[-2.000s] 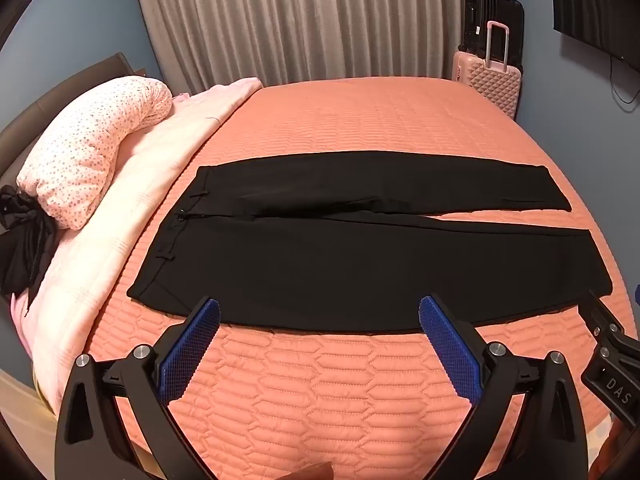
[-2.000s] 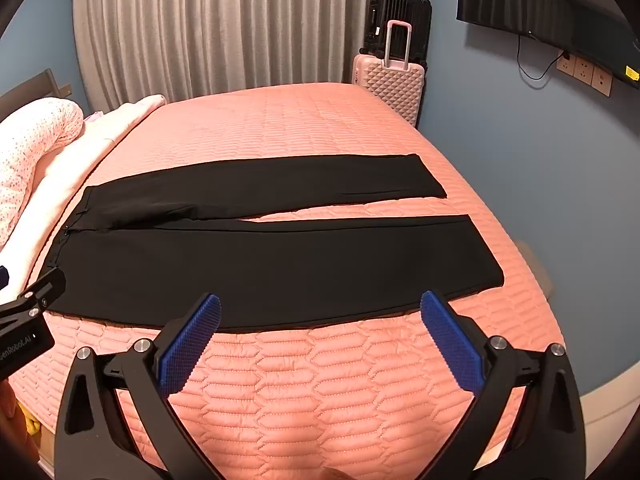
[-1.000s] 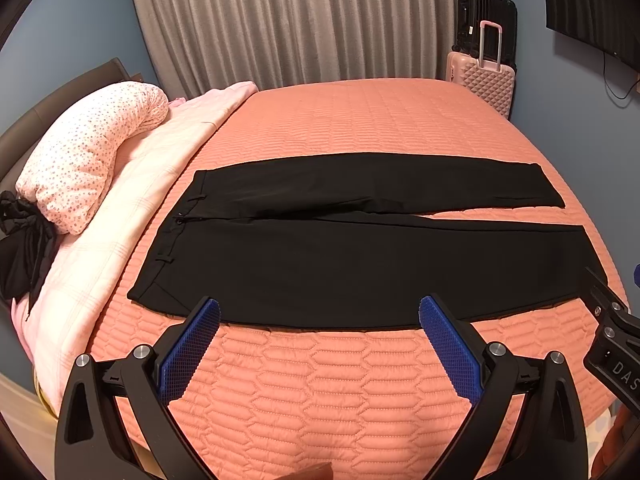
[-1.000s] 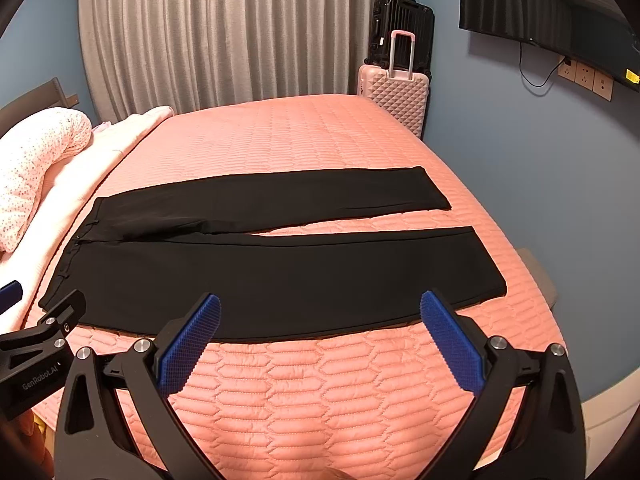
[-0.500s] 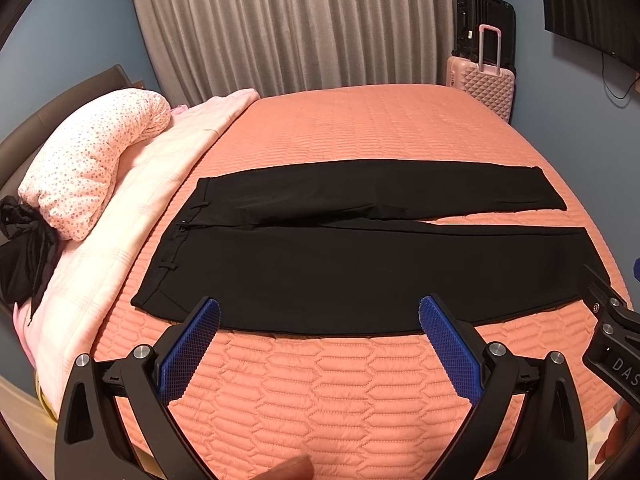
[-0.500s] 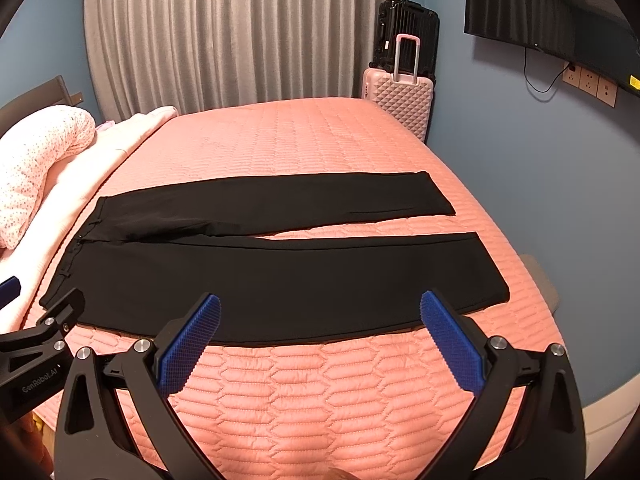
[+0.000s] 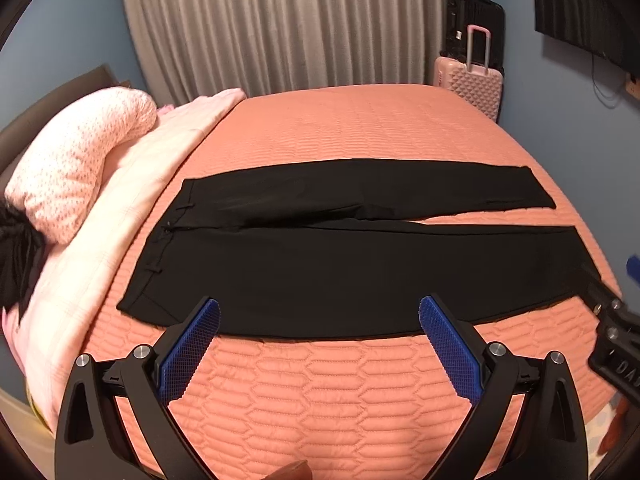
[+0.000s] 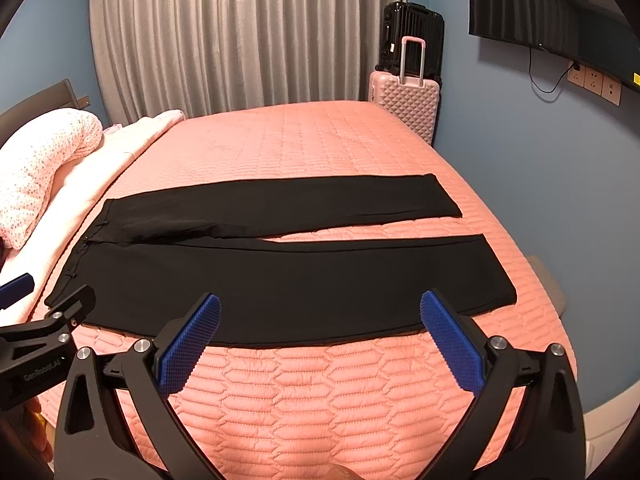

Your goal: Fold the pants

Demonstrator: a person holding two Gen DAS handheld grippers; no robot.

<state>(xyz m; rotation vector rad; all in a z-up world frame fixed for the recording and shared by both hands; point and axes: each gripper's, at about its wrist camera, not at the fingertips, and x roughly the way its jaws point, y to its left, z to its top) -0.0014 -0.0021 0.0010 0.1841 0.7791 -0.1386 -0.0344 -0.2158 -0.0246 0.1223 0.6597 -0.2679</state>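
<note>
Black pants lie flat across the salmon quilted bed, waistband at the left, both legs stretched to the right with a narrow gap between the hems. The same pants fill the middle of the right wrist view. My left gripper hovers open over the near edge of the near leg, blue pads wide apart, nothing between them. My right gripper is open too, above that same near edge further toward the hems. Each gripper shows at the side of the other's view.
A pale pink blanket and a dotted pillow lie along the left of the bed. A pink suitcase and a black one stand by the grey curtain. A blue wall and dark screen are on the right.
Both grippers have drifted slightly, so the pants sit a little lower in the views than a second ago. The pants themselves have not moved, and both grippers stayed open.
</note>
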